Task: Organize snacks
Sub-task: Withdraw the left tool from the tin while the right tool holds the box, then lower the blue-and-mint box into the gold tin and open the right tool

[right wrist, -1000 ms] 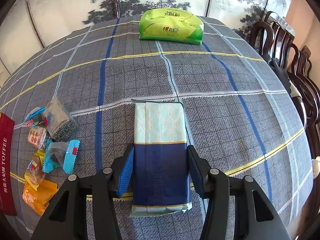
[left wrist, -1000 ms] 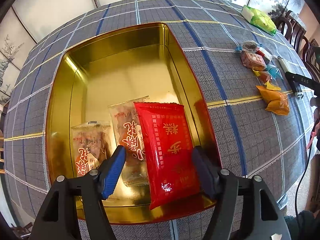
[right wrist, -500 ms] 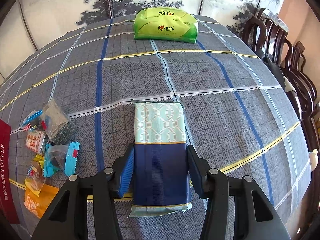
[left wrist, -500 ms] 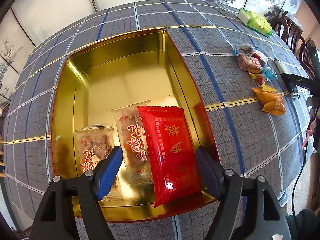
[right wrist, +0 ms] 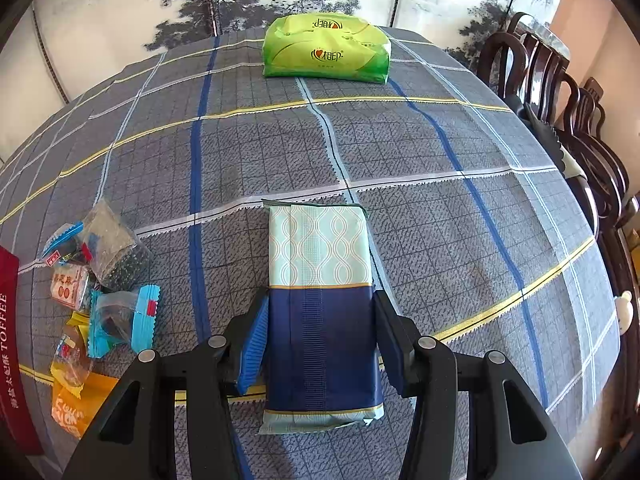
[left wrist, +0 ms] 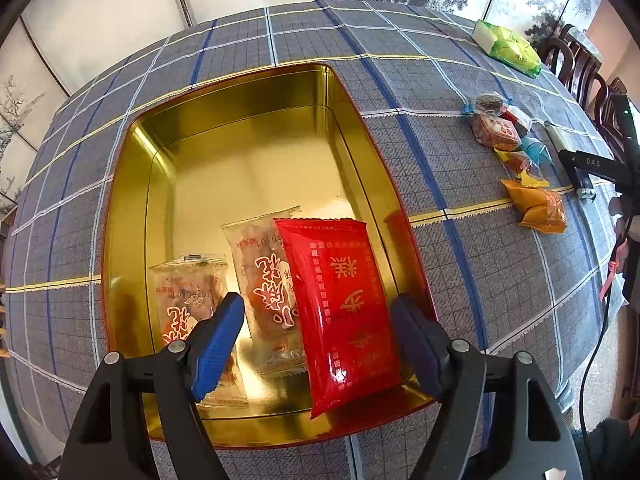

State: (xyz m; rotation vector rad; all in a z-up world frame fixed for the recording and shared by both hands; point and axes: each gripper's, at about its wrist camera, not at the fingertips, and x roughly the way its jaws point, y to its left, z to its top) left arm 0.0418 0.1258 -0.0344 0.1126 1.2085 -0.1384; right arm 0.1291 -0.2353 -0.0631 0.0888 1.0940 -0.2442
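In the left wrist view a gold tin (left wrist: 256, 120) lies open on the checked tablecloth. In it lie a red packet (left wrist: 344, 304) and two clear packets with red print (left wrist: 264, 276) (left wrist: 188, 300). My left gripper (left wrist: 316, 344) is open and empty, above the tin's near end. In the right wrist view my right gripper (right wrist: 320, 344) is shut on a blue and pale-green packet (right wrist: 320, 280), which is over the cloth. A pile of small wrapped snacks (right wrist: 100, 280) lies to its left; it also shows in the left wrist view (left wrist: 512, 152).
A green tissue pack (right wrist: 326, 50) lies at the table's far side. The tin's red outer wall (right wrist: 12, 340) shows at the left edge of the right wrist view. Dark wooden chairs (right wrist: 560, 92) stand along the right. A black device (left wrist: 592, 164) lies near the snacks.
My left gripper has drawn back and up from the tin, still open. My right gripper keeps its hold on the blue packet and has shifted slightly.
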